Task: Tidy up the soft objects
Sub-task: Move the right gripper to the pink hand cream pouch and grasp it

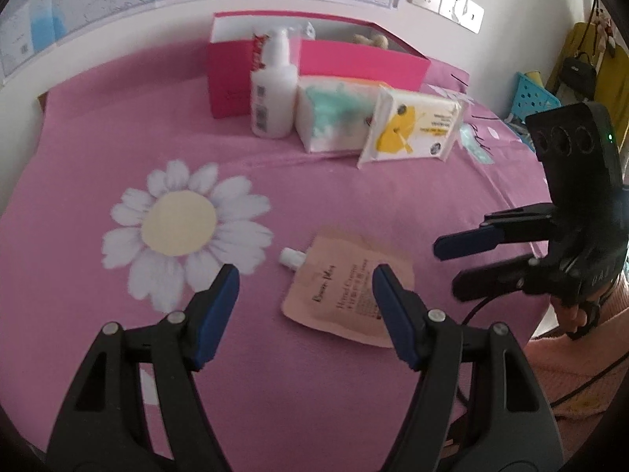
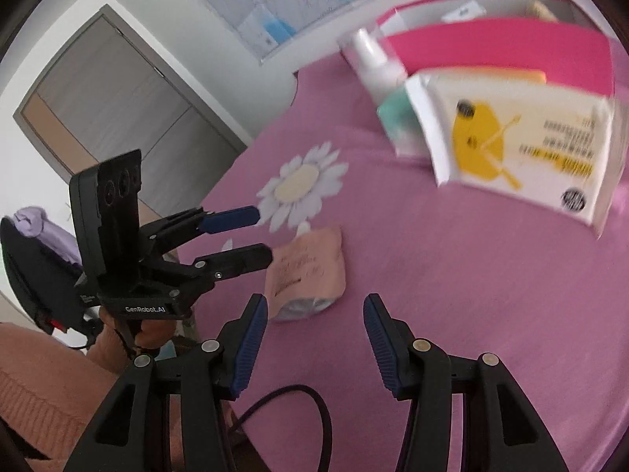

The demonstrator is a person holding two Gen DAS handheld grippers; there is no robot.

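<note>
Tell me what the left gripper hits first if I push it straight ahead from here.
Most likely the beige spout pouch, lying flat on the pink cloth just beyond the open left gripper. Depth is uncertain; it might skim over it.

1. Left gripper [image 1: 306, 275]: black plastic arms, ribbed blue pads, silver pivot screws.
2. Right gripper [image 2: 315, 306]: identical build; black cable [image 2: 298, 405] beneath.
3. Black camera housing marked "GenRobot.AI"; green indicator light.
4. Salmon knitted sleeve [image 2: 43, 385]; bare fingers.
</note>
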